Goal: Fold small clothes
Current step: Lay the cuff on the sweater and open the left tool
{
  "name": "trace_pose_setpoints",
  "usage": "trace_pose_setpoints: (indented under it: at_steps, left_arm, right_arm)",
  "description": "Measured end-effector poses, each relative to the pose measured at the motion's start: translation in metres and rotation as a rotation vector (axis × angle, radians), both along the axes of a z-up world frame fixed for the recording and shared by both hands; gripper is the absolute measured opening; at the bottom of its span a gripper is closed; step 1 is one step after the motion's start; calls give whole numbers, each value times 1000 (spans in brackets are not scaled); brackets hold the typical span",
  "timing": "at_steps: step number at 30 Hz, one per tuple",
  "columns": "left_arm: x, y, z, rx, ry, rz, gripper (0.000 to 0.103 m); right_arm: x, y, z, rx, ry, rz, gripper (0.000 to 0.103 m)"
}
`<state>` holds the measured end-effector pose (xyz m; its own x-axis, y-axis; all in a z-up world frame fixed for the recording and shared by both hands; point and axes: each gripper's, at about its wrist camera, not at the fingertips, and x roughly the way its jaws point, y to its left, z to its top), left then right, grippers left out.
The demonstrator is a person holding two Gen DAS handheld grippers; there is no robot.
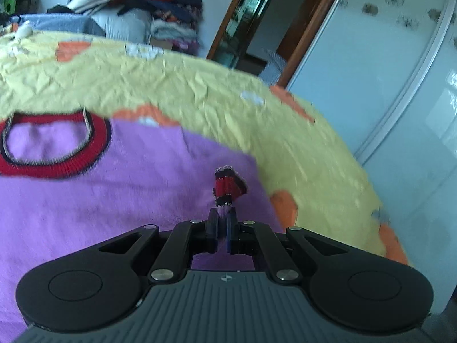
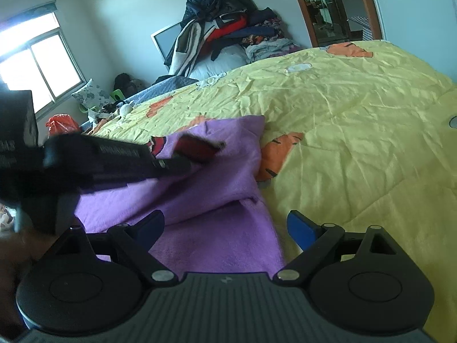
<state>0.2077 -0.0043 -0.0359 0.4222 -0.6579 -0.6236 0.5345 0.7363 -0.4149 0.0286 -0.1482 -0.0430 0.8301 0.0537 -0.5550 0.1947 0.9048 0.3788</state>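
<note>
Two tools on the purple sweater (image 1: 114, 194) spread on the yellow bed (image 1: 200, 80): left tool (image 1: 222, 217) pinches the striped cuff (image 1: 228, 185) over its body, mid sleeve-fold, right tool (image 2: 225, 228) gapes empty near the hem, so next I'd lay that cuff flat.

The left gripper (image 1: 222, 214) has its jaws pinched together on a red cuff (image 1: 228, 187); in the right wrist view it reaches across from the left. The right gripper (image 2: 225, 225) hangs with its jaws spread wide, gripping nothing.
</note>
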Motion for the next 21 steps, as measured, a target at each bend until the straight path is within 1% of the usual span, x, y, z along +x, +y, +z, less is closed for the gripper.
trace_pose_setpoints:
  at_steps: [1, 2, 3, 4, 5, 6, 8, 9, 10, 11, 12, 14, 17, 18, 19, 20, 21]
  left_arm:
    - [0, -2, -4, 6, 12, -12, 9]
    - [-1, -3, -8, 12, 26, -24, 32]
    - [0, -2, -11, 17, 47, -31, 62]
    - [0, 2, -11, 5, 56, -28, 75]
    - [-2, 12, -7, -17, 45, -17, 92]
    - [-6, 24, -1, -31, 7, 2, 95]
    - [-13, 57, 14, -28, -78, 43, 95]
    - [-14, 73, 20, -22, -104, 57, 96]
    - [-13, 91, 23, -11, -124, 81, 96]
    - [-11, 113, 25, 11, -142, 126, 96]
    - [-7, 132, 25, 33, -151, 164, 97]
    - [7, 173, 18, 74, -141, 252, 97]
    - [31, 221, 1, 116, -84, 364, 96]
    - [38, 235, -7, 145, -73, 406, 95]
    - [44, 247, -14, 171, -60, 438, 94]
    - [50, 259, -24, 196, -41, 455, 91]
    - [54, 267, -32, 220, -31, 467, 93]
  right_arm:
    - [0, 1, 1, 0, 0, 0, 94]
    - [0, 1, 2, -5, -2, 1, 94]
    - [0, 1, 3, -14, -7, 4, 94]
    - [0, 3, 6, -33, -15, 8, 94]
    - [1, 5, 9, -54, -24, 15, 94]
    - [2, 6, 12, -77, -35, 30, 94]
    - [7, 12, 18, -139, -55, 66, 93]
    - [10, 15, 21, -165, -62, 88, 91]
    - [16, 20, 24, -199, -75, 116, 85]
    - [22, 25, 26, -231, -84, 136, 66]
    - [30, 29, 27, -258, -78, 154, 50]
    - [53, 37, 24, -286, -64, 213, 42]
    - [84, 48, 13, -327, -8, 274, 40]
    - [92, 53, 7, -362, 18, 293, 38]
    - [96, 56, 3, -409, 47, 289, 36]
    - [100, 56, -3, -473, 72, 272, 35]
    - [101, 51, -7, -505, 66, 258, 37]
